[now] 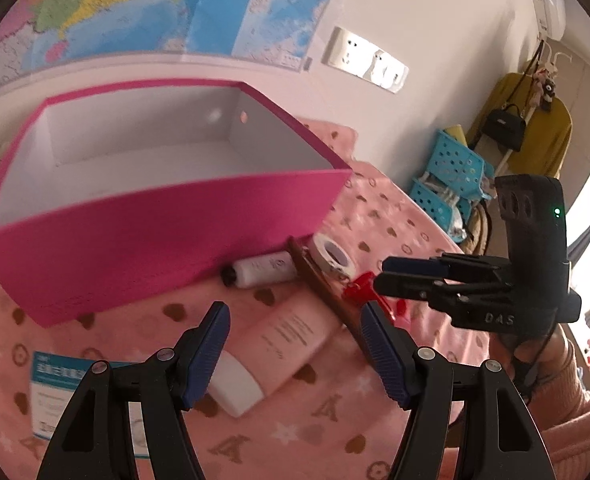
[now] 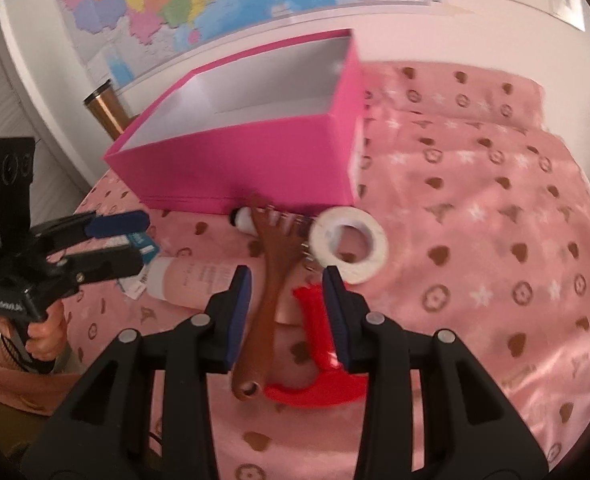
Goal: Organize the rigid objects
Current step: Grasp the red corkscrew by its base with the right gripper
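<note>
A pink open-topped box (image 1: 155,216) (image 2: 255,160) with an empty white inside stands on the pink patterned bedcover. In front of it lie a small white bottle (image 1: 263,270) (image 2: 243,218), a pink tube with a white cap (image 1: 283,344) (image 2: 191,280), a brown wooden comb-like tool (image 1: 327,292) (image 2: 269,276), a white tape roll (image 1: 333,258) (image 2: 347,242) and a red tasselled item (image 1: 359,292) (image 2: 315,356). My left gripper (image 1: 295,344) (image 2: 135,242) hovers open above the pink tube. My right gripper (image 2: 289,312) (image 1: 395,276) hovers open over the wooden handle and the red item, touching neither.
A blue-and-white leaflet (image 1: 51,392) lies on the cover at the left. A copper tumbler (image 2: 105,108) stands beside the box by the wall. Blue baskets (image 1: 451,176) and a chair with a yellow garment (image 1: 535,136) stand beyond the bed. A person's hand (image 2: 43,340) holds the left gripper.
</note>
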